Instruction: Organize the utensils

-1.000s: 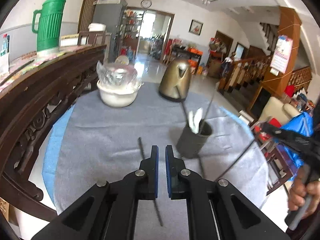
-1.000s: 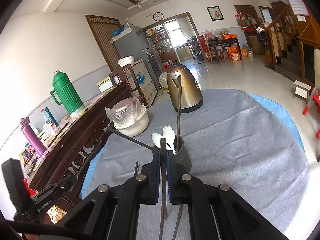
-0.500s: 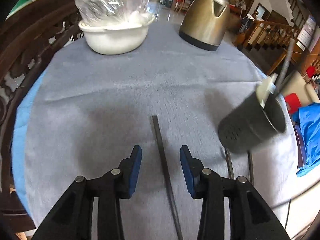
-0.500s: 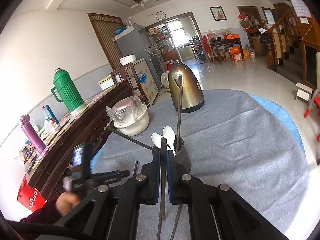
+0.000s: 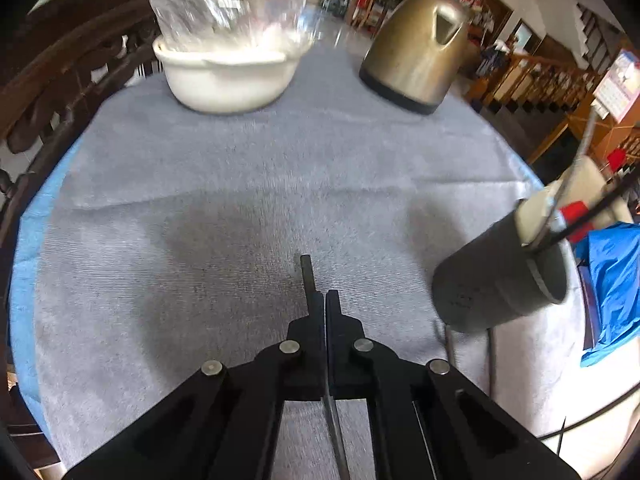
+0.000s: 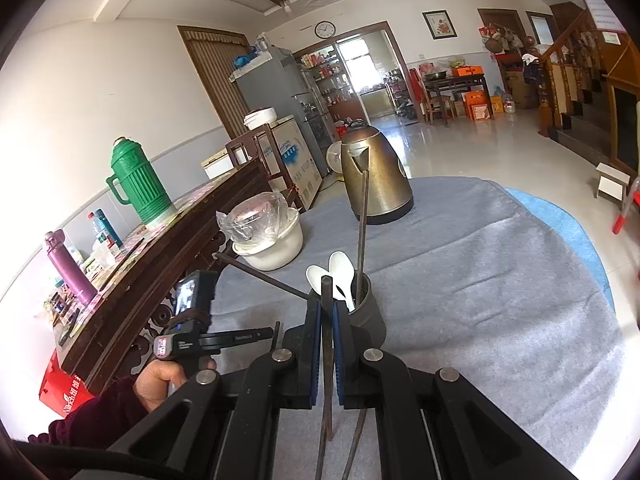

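Note:
In the left wrist view my left gripper (image 5: 324, 300) is shut on a dark chopstick (image 5: 307, 276) that lies on the grey cloth, its end poking out past the fingertips. The dark utensil cup (image 5: 500, 276) stands to the right with white spoons and chopsticks in it. In the right wrist view my right gripper (image 6: 327, 308) is shut on another dark chopstick (image 6: 327, 292), just in front of the cup (image 6: 370, 308). White spoons (image 6: 340, 276) and two chopsticks (image 6: 363, 224) stick out of it. The left gripper (image 6: 268, 334) sits low at the left, held by a hand (image 6: 160, 376).
A white bowl (image 5: 232, 76) with a plastic-wrapped dish and a brass kettle (image 5: 416, 52) stand at the far side of the round table (image 5: 160, 200). Two more chopsticks (image 5: 448, 344) lie by the cup's base. A dark wooden sideboard (image 6: 160, 260) with a green thermos (image 6: 138, 184) runs along the left.
My left gripper came down to the cloth, opened around the lying chopstick, then shut on it. The right gripper and its chopstick have not moved.

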Demonstrator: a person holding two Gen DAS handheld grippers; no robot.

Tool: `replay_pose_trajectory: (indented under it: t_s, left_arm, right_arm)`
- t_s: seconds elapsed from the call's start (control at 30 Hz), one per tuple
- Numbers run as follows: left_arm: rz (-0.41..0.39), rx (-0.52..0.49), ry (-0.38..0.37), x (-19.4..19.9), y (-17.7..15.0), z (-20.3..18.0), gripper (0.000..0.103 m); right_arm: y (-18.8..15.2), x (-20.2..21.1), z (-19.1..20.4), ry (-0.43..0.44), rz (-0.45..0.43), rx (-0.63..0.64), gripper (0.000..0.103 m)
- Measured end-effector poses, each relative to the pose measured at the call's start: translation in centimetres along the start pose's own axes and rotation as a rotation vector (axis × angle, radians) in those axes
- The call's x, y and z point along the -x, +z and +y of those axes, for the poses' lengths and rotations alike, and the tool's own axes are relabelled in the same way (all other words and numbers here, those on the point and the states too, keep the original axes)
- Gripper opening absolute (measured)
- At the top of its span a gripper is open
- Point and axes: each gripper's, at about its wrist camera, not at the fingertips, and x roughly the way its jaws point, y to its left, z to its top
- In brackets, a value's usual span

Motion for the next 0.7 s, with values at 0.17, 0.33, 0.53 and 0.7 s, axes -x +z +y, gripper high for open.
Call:
replay_pose_trajectory:
  t_s: [0.17, 0.33, 0.53, 0.7]
  left_arm:
    - [-0.006, 0.014, -0.008, 1.3, -0.3, 0.6, 0.001]
    - [0.075, -0.005, 0.007, -0.8, 0.3, 0.0, 0.039]
    - [0.136, 0.016, 0.043, -4.3, 1.2, -0.3, 0.025]
    - [0.124, -0.012, 0.062, -4.9, 1.0, -0.5, 0.007]
  right_arm:
    - [-0.4, 0.4, 0.7, -0.002, -0.006, 0.016, 0.006]
    - [-0.6, 0.5, 1.4, -0.005, -0.008, 0.031, 0.006]
    - [-0.3, 0.1, 1.1, -0.005, -0.003, 0.029, 0.006]
    - [-0.2, -0.1, 0.7, -0.005, 0.0, 0.019, 0.006]
